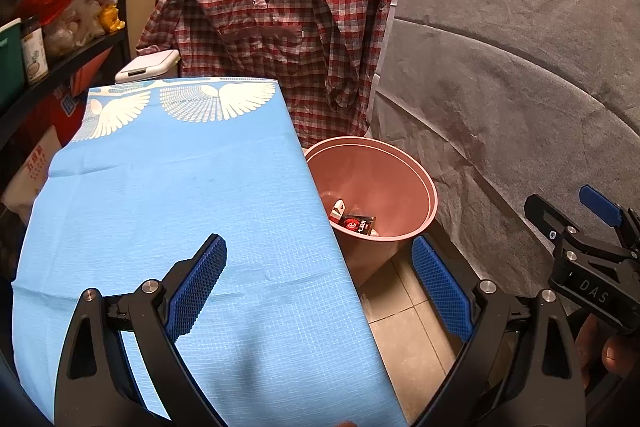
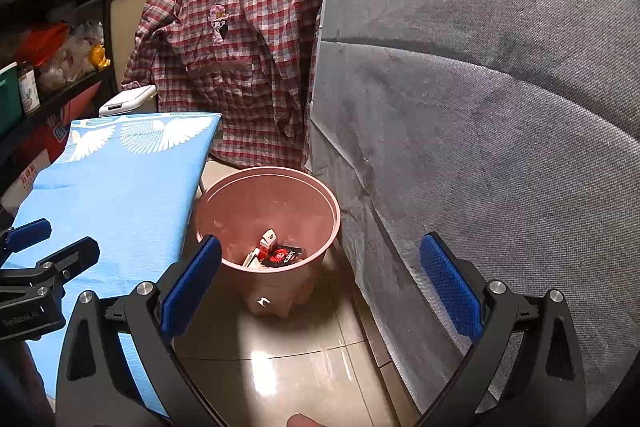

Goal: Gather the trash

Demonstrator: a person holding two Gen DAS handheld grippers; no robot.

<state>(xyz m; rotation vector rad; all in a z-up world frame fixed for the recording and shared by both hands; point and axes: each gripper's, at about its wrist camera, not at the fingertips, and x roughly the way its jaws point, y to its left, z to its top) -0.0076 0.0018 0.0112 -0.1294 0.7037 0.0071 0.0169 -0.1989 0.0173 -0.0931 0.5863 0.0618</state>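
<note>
A pink bin (image 1: 384, 167) (image 2: 240, 203) stands on the tiled floor beside the table's right edge. Inside it lie a black wrapper with a red mark (image 1: 357, 223) (image 2: 285, 255) and a small red-and-white carton (image 1: 338, 207) (image 2: 267, 242). My left gripper (image 1: 320, 291) hovers open over the table's right edge, nothing between its blue pads. My right gripper (image 2: 320, 287) is open too, above the floor in front of the bin, and holds nothing. Each gripper shows in the other's view: the right gripper (image 1: 576, 215) at the right edge, the left gripper (image 2: 52, 239) at the left edge.
The table wears a blue cloth with white wing prints (image 1: 180, 187) (image 2: 116, 187). A red checked shirt (image 1: 272, 27) (image 2: 232, 59) hangs behind the bin. A grey covered panel (image 1: 520, 87) (image 2: 480, 107) fills the right. Dark shelves with jars and bags (image 1: 52, 27) stand at the left.
</note>
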